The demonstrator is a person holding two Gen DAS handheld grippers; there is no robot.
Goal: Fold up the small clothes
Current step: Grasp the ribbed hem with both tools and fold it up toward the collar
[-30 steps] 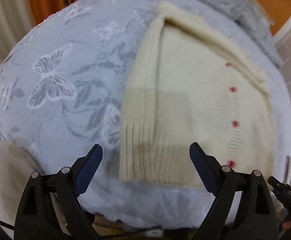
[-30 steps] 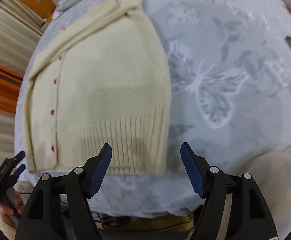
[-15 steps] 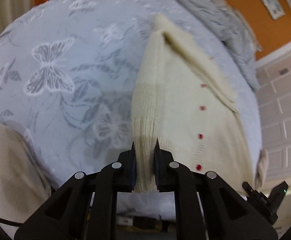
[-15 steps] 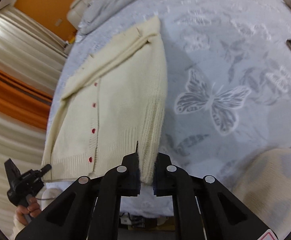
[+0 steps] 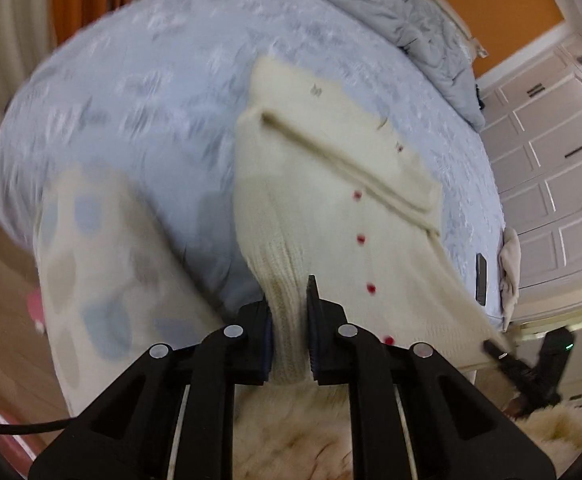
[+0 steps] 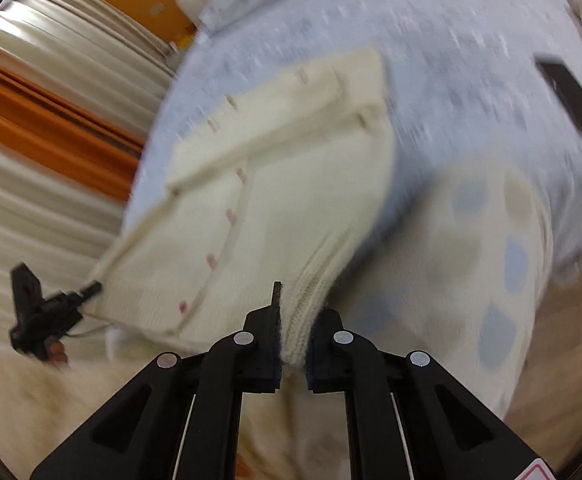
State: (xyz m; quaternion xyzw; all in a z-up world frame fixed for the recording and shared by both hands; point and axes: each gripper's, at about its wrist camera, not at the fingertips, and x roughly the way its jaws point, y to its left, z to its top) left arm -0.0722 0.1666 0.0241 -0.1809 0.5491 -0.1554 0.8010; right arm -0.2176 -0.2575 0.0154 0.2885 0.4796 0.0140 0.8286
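Cardigan (image 5: 331,208), cream knit, red buttons: lifted by its ribbed hem off the near edge of the bed (image 5: 163,92), collar end still lying on the cover. Left gripper (image 5: 289,320) clamped on one hem corner, right gripper (image 6: 295,328) clamped on the other. Handling, as judged: raise both corners level and taut, carry the hem toward the collar, avoid the spotted cloth (image 5: 91,264) alongside.

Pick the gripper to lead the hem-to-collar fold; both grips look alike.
Left, slightly. Both are shut on the cardigan hem, but from the left gripper its edge runs straight to the collar; from the right gripper it slants.
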